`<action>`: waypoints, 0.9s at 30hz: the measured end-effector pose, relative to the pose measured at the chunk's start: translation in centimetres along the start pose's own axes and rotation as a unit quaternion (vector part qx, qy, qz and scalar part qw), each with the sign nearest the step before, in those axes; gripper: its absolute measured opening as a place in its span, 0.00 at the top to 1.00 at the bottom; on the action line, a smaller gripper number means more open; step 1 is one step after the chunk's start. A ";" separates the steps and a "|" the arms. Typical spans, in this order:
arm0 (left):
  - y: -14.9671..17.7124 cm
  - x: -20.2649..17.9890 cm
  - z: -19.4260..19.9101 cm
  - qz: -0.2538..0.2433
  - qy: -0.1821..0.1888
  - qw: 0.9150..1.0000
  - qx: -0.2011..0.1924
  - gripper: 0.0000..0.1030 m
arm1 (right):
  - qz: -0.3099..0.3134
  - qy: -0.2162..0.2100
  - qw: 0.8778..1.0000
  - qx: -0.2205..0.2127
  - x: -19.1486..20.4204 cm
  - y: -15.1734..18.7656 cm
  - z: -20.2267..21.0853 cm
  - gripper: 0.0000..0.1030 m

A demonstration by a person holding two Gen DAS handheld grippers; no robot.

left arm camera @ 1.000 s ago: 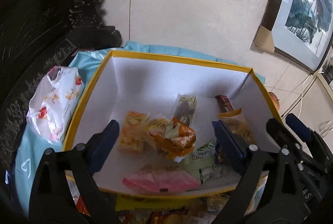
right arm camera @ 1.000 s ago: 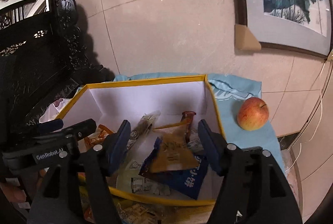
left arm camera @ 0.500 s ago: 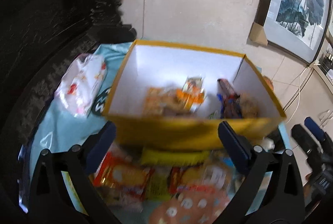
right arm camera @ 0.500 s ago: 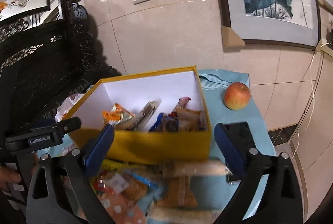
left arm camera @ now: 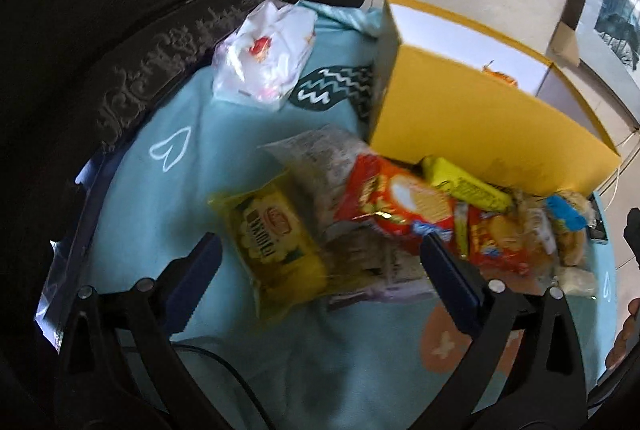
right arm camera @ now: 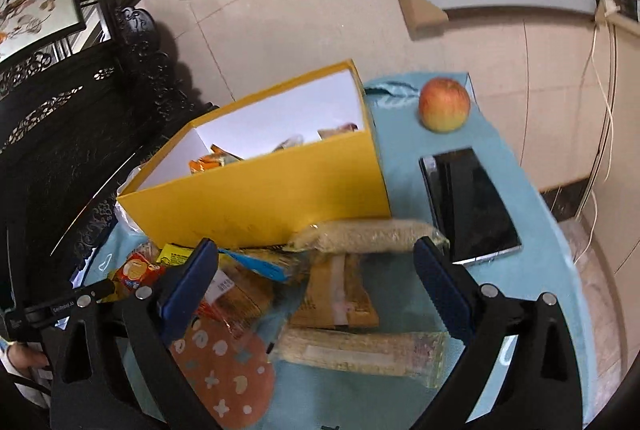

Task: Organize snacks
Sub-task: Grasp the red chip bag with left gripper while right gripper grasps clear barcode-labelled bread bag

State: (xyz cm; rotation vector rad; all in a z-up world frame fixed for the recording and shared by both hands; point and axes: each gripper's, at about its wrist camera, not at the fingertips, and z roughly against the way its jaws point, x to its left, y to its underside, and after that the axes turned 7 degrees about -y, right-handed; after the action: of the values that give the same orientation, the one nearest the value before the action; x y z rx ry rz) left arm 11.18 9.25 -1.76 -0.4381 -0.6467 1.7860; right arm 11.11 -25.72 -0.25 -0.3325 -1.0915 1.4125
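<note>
A second ago both tools hung over the inside of the yellow box (right arm camera: 256,198); now they have drawn back and point down at the loose snack packets (right arm camera: 336,294) heaped on the worktop (left arm camera: 160,190) just before its front wall. The left tool (left arm camera: 320,286) is released, jaws wide around a yellow packet (left arm camera: 276,250), and the right tool (right arm camera: 316,282) is released too, over brown packets. Only the right view shows the apple (right arm camera: 444,104) and phone (right arm camera: 472,206); only the left shows the white bag (left arm camera: 264,54).

Bright indoor light, motion-blurred packets, fisheye-bent edges, dark corners.
</note>
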 end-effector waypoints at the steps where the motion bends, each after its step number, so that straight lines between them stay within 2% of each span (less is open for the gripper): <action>1: 0.0 -0.1 -0.2 -0.001 -0.003 1.000 0.003 0.02 | -0.003 0.002 1.000 0.003 -0.2 0.1 -0.1 0.05; 5: -0.3 -1.0 -0.7 -0.011 0.004 1.000 0.000 0.02 | 0.008 0.012 1.000 -0.002 0.1 0.3 0.1 0.05; 8: -0.5 -2.7 -1.1 -0.037 0.009 0.999 -0.006 0.02 | 0.019 0.013 1.000 -0.003 0.4 0.4 0.1 0.04; 12: -0.8 -4.4 -1.9 -0.066 0.003 0.998 -0.026 0.02 | 0.021 0.016 1.000 0.005 0.5 0.5 -0.4 0.04; 18: -0.5 -5.6 -3.0 -0.094 -0.001 0.995 -0.034 0.03 | 0.020 0.025 0.999 0.015 0.3 0.7 -1.0 0.04; 20: -0.2 -6.1 -3.4 -0.107 0.008 0.994 -0.034 0.19 | 0.022 0.028 0.999 0.019 0.4 0.8 -1.3 0.04; 22: 0.0 -6.1 -3.4 -0.107 0.016 0.993 -0.039 0.45 | 0.025 0.031 0.999 0.025 0.4 1.0 -1.5 0.04; 24: 0.0 -5.7 -3.2 -0.097 0.022 0.994 -0.044 0.54 | 0.027 0.032 0.999 0.028 0.4 1.0 -1.7 0.04; 27: -0.1 -4.5 -2.6 -0.070 0.052 0.995 -0.049 0.62 | 0.027 0.033 0.999 0.030 0.5 1.1 -1.8 0.04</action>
State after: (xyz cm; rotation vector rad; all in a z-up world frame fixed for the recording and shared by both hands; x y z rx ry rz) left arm 14.15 5.56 -3.85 -0.5355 -0.6780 1.5939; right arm 11.73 -24.34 -1.83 -0.3645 -0.9917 1.4692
